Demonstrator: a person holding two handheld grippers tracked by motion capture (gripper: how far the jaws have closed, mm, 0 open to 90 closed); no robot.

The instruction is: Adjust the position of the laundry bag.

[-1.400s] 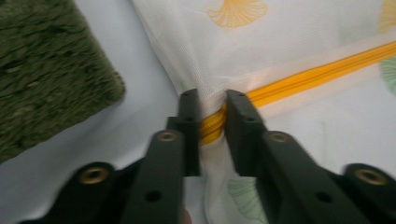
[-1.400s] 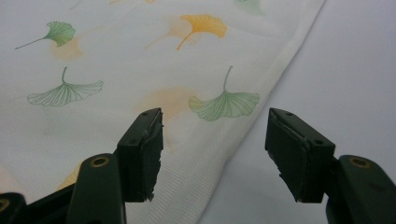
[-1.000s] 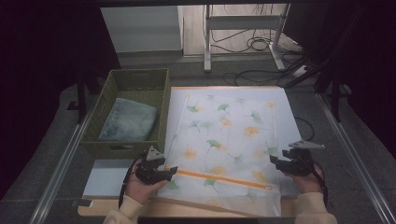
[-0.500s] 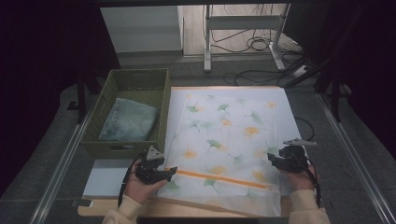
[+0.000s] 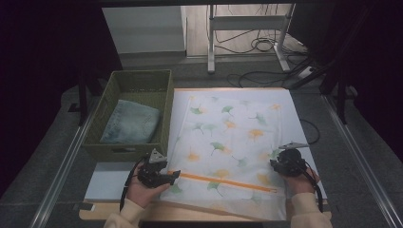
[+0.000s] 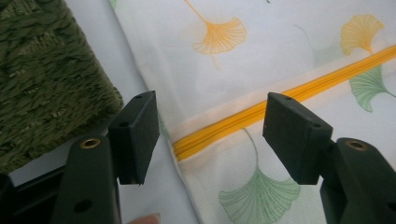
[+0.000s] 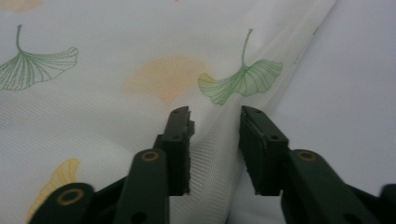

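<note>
Cloth [image 5: 233, 142], printed with leaves, lies flat over the surface's right half, its yellow zipper [image 5: 223, 181] near the front edge. Left gripper [image 5: 172, 175], jaws wide apart, straddles the zipper's left end without touching. Right gripper [image 5: 274, 164], at the cloth's right edge, has just been closing; a gap remains, with the hem between the jaws, not yet pinched. Risk: the thin hem may slip free, or one layer alone lift. Basket [image 5: 164, 78] stands at left.

The right tongs [image 7: 215, 116] have just been closing, astride the cloth's [image 5: 233, 137] right edge, sitting slightly lower.
</note>
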